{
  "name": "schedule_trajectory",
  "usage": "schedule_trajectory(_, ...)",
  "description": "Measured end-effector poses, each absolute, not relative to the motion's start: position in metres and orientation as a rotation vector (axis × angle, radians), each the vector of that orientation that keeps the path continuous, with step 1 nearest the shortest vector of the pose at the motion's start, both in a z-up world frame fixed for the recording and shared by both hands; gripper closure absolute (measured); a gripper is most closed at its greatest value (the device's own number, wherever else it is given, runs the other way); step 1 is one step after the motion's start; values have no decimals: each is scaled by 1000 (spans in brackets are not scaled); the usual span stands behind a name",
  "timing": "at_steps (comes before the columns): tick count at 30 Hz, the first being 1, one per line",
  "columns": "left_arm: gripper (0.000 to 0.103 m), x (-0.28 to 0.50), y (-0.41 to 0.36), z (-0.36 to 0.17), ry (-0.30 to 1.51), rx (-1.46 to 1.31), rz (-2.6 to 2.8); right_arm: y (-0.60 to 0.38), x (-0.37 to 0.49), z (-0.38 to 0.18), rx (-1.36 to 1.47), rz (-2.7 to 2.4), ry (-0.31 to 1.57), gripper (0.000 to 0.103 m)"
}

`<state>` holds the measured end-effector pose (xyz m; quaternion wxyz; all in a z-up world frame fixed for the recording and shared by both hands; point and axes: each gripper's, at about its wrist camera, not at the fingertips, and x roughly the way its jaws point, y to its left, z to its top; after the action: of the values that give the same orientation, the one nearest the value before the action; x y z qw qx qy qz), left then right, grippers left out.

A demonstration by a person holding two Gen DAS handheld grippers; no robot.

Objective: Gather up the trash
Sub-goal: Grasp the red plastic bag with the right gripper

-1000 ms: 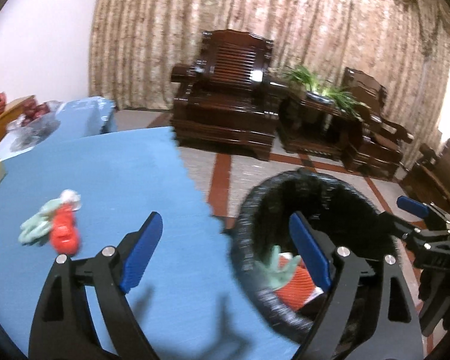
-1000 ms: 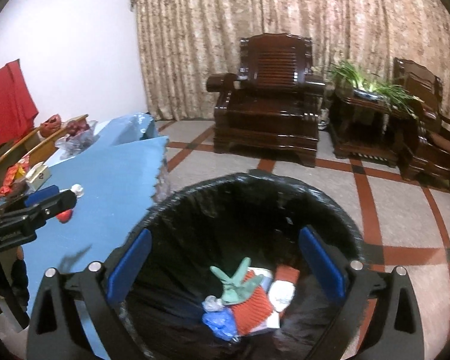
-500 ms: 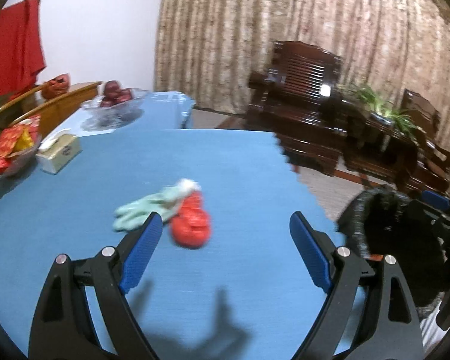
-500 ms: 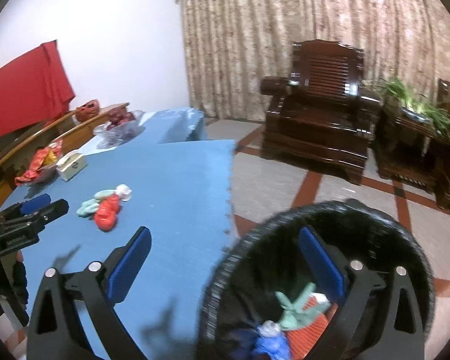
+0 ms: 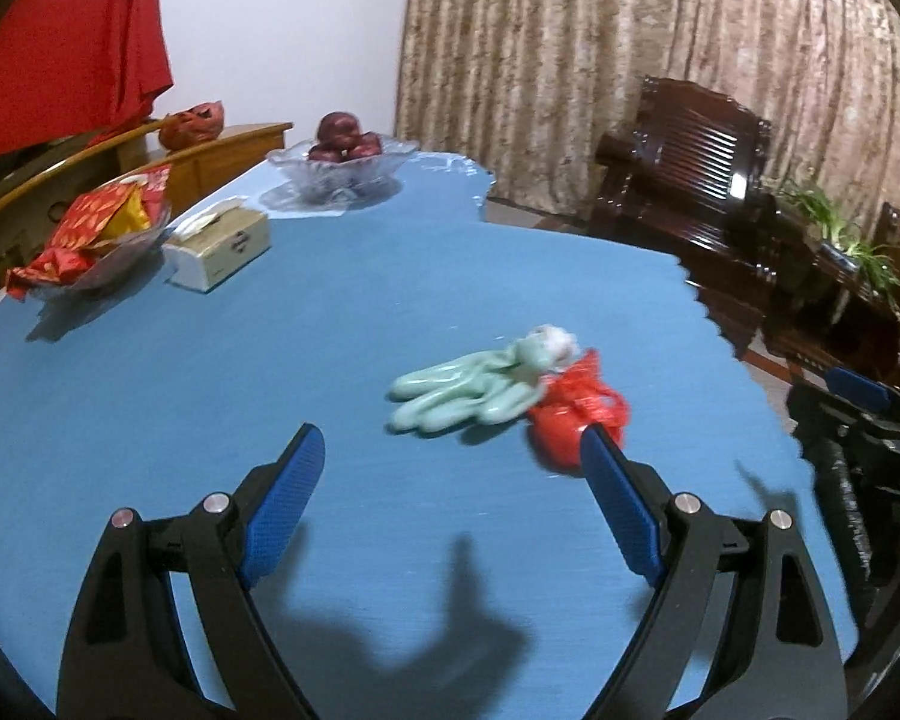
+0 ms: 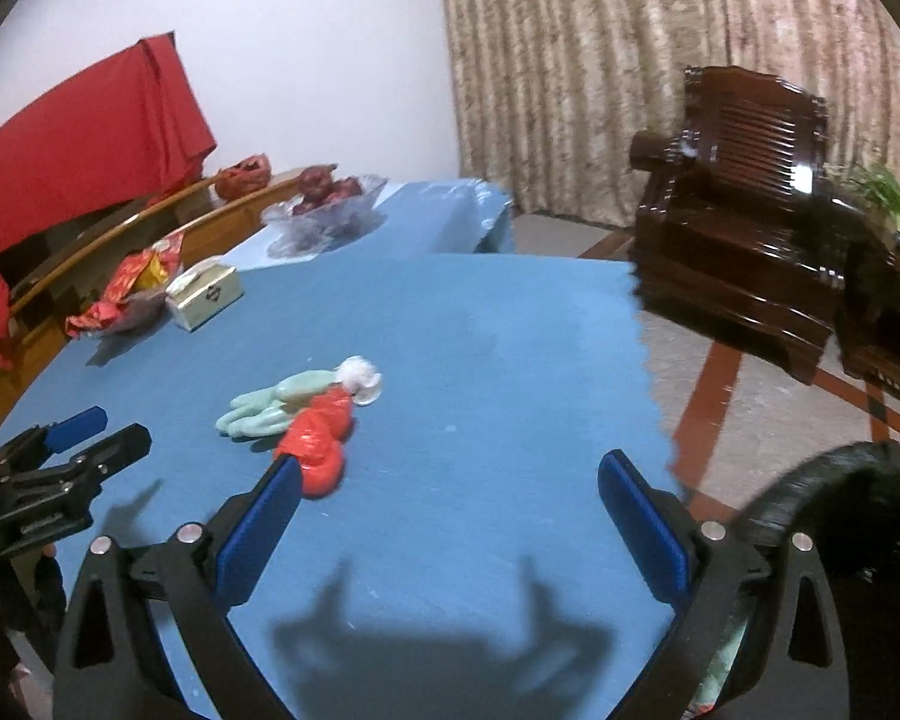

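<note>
Starting at the table's far left corner, a glass dish of red and yellow wrappers sits beside a tissue box, with a glass bowl of dark red fruit along the far edge; none of it looks like trash. Further right, near the middle of the blue cloth and toward its right edge, lies the small heap that remains: a pale green rubber glove, a crumpled red plastic bag touching its right side, and a white wad at the glove's cuff. The glove's long axis runs roughly left to right in the left wrist view, fingers pointing left.

Both tongs are spread wide and hold nothing. The left gripper hovers above the cloth with the heap just ahead and slightly to its right; the red bag sits just past its right fingertip. The right gripper has the heap ahead and to its left, the bag close by its left fingertip. The left one appears the better placed of the two, though both are near.

At the right edge, off the table, the black-lined trash bin stands on the floor, just beside the right gripper.
</note>
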<state>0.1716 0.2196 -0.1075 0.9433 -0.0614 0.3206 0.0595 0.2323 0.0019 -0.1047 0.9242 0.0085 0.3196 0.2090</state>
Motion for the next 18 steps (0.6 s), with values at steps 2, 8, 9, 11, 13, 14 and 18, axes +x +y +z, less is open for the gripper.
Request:
schedule_trajectory(2, 19, 173, 229, -114, 661, -126, 136, 19, 239, -111, 7, 442, 662, 6)
schedule_trajectory(8, 19, 179, 251, -127, 679, -132, 164, 58, 253, -130, -19, 465, 697, 6)
schedule_trajectory(9, 19, 180, 254, -129, 683, -134, 168, 64, 255, -133, -21, 471, 705, 6)
schedule_trajectory(11, 19, 181, 260, -133, 689, -141, 175, 73, 258, -138, -27, 476, 715, 7)
schedule_trajectory(13, 19, 182, 265, -135, 696, -148, 181, 81, 262, -143, -34, 481, 728, 7)
schedule_trajectory(14, 19, 182, 267, -136, 698, -150, 183, 84, 263, -146, -35, 485, 736, 8)
schedule_trajectory(18, 19, 183, 273, -141, 707, -157, 190, 97, 266, -154, -54, 507, 758, 14)
